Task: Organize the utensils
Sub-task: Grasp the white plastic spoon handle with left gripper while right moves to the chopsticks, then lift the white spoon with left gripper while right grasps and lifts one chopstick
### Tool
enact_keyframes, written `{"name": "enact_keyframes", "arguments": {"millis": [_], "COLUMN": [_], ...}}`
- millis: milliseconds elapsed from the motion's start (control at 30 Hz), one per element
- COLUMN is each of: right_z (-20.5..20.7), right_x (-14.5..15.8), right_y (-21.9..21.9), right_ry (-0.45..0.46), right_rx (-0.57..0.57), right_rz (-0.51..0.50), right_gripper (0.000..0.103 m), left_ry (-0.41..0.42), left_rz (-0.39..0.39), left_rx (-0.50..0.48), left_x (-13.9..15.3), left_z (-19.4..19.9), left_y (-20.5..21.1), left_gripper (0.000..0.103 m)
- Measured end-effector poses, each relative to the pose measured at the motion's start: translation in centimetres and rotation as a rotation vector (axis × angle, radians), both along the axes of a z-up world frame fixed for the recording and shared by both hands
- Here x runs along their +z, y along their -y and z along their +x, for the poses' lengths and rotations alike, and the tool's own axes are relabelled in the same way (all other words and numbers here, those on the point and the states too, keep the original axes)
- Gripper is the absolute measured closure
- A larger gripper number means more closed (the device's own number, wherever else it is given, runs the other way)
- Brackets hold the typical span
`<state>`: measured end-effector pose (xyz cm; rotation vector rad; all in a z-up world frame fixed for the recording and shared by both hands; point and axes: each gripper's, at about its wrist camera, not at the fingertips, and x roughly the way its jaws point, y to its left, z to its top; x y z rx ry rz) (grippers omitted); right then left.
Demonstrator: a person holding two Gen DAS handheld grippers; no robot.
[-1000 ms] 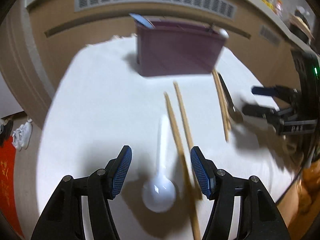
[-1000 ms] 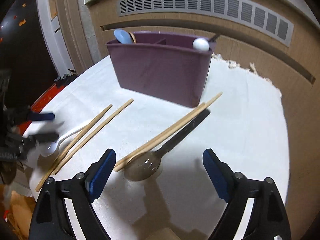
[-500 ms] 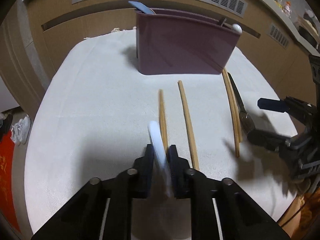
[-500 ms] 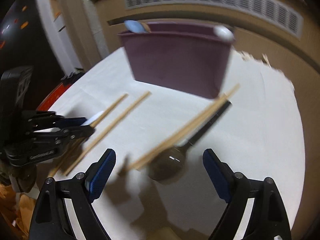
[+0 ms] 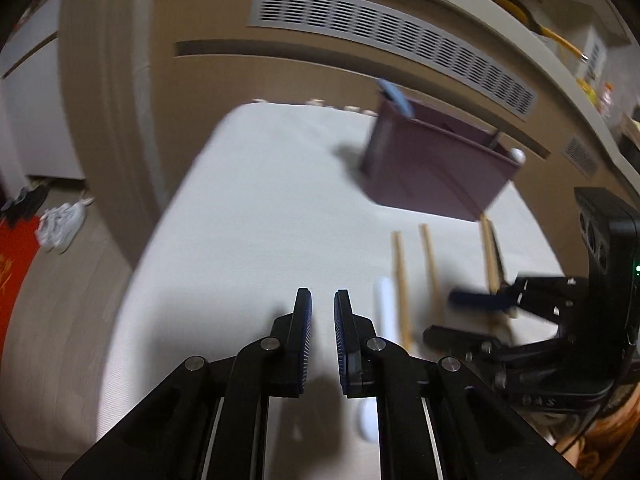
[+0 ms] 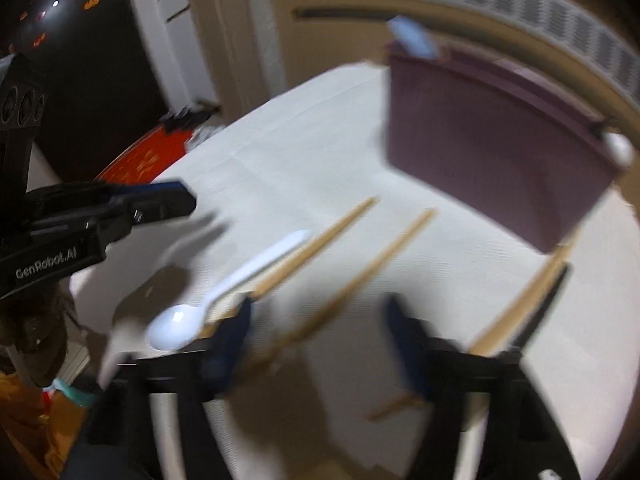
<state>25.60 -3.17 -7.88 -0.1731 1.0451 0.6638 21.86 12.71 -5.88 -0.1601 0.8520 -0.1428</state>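
Left tongs (image 5: 322, 304): clenched to a thin slit, nothing between the pads. Half a second ago they were clamped on the handle of the white spoon (image 5: 383, 312). Now the spoon lies loose on the white cloth (image 5: 248, 200), just beside the right-hand finger at about 2 o'clock. Its handle points toward 12 and its bowl shows at about 5 o'clock, partly hidden by the finger frame. The left wrist view has also swung, so the purple organizer (image 5: 436, 172) now sits at 1 o'clock rather than straight ahead.

Right tongs (image 6: 318, 320): badly blurred. The jaws have just been closing and stand much narrower than half a second ago, but still apart. One chopstick (image 6: 360, 280) runs up between them toward 1 o'clock, and neither pad can be seen pressing on it. A second chopstick (image 6: 320, 240) lies near the left finger, also heading to 1 o'clock. Beside it the white spoon lies with its bowl at 9 o'clock from the jaws.

Farther out in the right wrist view, a chopstick pair (image 6: 532, 296) and a dark spoon (image 6: 548, 300) lie together at 3 o'clock, reaching toward the organizer's near corner. A blue spoon (image 6: 412, 40) stands in the organizer's left end and a white round knob (image 6: 618, 148) shows at its right end.
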Motion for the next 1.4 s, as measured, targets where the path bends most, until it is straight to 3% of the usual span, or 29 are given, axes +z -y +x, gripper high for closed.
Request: {"name": "enact_keyframes", "arguments": {"millis": [200, 400, 467, 533, 567, 767, 833, 933, 1100, 1300, 1400], "right_z": [1.3, 0.5, 0.3, 0.1, 0.1, 0.5, 0.9, 1.1, 0.1, -0.8, -0.8], "right_x": [-0.5, -0.6, -0.4, -0.2, 0.0, 0.3, 0.3, 0.2, 1.0, 1.6, 1.5], "right_y": [-2.2, -3.9, -3.4, -2.4, -1.4, 3.4, 4.5, 5.5, 6.4, 5.7, 5.1], "right_ry": [-0.052, 0.053, 0.061, 0.064, 0.065, 0.069, 0.066, 0.064, 0.109, 0.113, 0.098], "right_rx": [-0.027, 0.013, 0.024, 0.022, 0.009, -0.068, -0.099, -0.124, -0.118, -0.086, -0.080], "right_rz": [0.006, -0.128, -0.146, -0.154, -0.150, -0.149, -0.144, -0.128, -0.102, -0.072, -0.066], "right_gripper": [0.073, 0.075, 0.084, 0.090, 0.093, 0.097, 0.097, 0.097, 0.097, 0.095, 0.095], "left_ry": [0.004, -0.013, -0.026, -0.050, -0.063, -0.074, -0.093, -0.126, -0.136, -0.103, -0.094], "left_rz": [0.047, 0.029, 0.015, -0.012, -0.029, -0.006, 0.037, 0.099, 0.153, 0.184, 0.169], "left_rx": [0.050, 0.027, 0.009, -0.014, -0.027, -0.125, -0.133, -0.134, -0.123, -0.111, -0.110], "left_x": [-0.6, -1.0, -1.1, -1.4, -1.5, -1.6, -2.0, -2.6, -3.2, -3.4, -3.3], "left_z": [-0.8, -1.0, -1.1, -1.1, -1.0, 0.3, 1.3, 2.9, 3.9, 3.6, 3.2], "left_y": [-1.1, -1.0, -0.7, -0.2, 0.1, 3.7, 4.8, 5.9, 6.5, 6.3, 5.8], "left_gripper": [0.087, 0.073, 0.072, 0.061, 0.050, 0.048, 0.049, 0.066, 0.078, 0.091, 0.092]}}
